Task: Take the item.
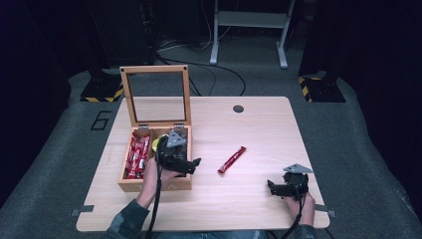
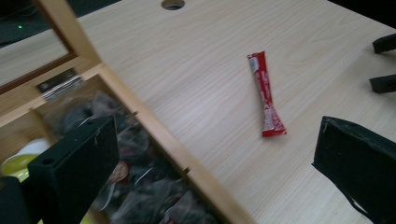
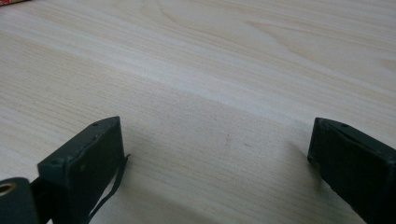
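Observation:
A wooden box [image 1: 154, 185] with its glass lid [image 1: 155, 69] raised stands at the table's left. Its left compartment holds several red sachets [image 1: 138, 154]; the right one holds dark clear-wrapped packets [image 2: 140, 186] and something yellow [image 2: 23, 156]. My left gripper [image 1: 196, 162] hovers over the box's right edge, jaws wide and empty [image 2: 219, 154]. One red sachet [image 1: 232, 160] lies alone on the table, to the right of that gripper [image 2: 265, 93]. My right gripper [image 1: 271, 187] sits low near the front right corner, open over bare wood [image 3: 215, 149]. Its jaws also show far off in the left gripper view [image 2: 373, 64].
The light wooden table [image 1: 259, 134] has a round cable hole [image 1: 238, 108] near its back edge. Beyond the table are grey floor, cables, a white frame [image 1: 249, 30] and black stands with striped bases [image 1: 102, 89].

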Demonstrator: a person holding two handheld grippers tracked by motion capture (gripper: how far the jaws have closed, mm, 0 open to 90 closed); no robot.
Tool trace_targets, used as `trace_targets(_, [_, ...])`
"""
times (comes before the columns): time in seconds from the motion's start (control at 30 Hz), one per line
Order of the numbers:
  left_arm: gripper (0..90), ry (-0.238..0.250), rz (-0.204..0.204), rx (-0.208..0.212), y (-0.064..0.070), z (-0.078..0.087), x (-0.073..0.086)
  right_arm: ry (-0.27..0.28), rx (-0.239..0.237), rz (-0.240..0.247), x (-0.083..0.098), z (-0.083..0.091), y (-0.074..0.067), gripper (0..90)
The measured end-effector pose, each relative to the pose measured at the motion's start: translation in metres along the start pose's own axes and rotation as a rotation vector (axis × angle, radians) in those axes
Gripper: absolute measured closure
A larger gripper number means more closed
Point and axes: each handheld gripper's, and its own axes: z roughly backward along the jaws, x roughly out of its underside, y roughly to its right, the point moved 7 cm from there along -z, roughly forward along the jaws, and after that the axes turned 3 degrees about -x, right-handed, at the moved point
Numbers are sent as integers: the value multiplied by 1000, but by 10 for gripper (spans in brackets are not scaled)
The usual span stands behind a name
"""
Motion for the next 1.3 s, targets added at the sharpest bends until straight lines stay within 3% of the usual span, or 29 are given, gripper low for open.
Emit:
trace_targets(0.23, [0, 22, 34, -67, -35, 28, 21, 0, 1, 0, 0, 0, 0, 30])
trace_targets(0.53, [0, 61, 72, -97, -67, 55, 44, 1, 3, -4, 0, 0, 0, 30])
trace_targets(0.9, [0, 80, 121, -152, -95, 81, 71, 0, 6, -8, 0, 0, 0, 30])
trace_targets(1.3, [0, 108, 160, -156, -116, 100, 107, 0, 7, -9, 0, 0, 0, 30])
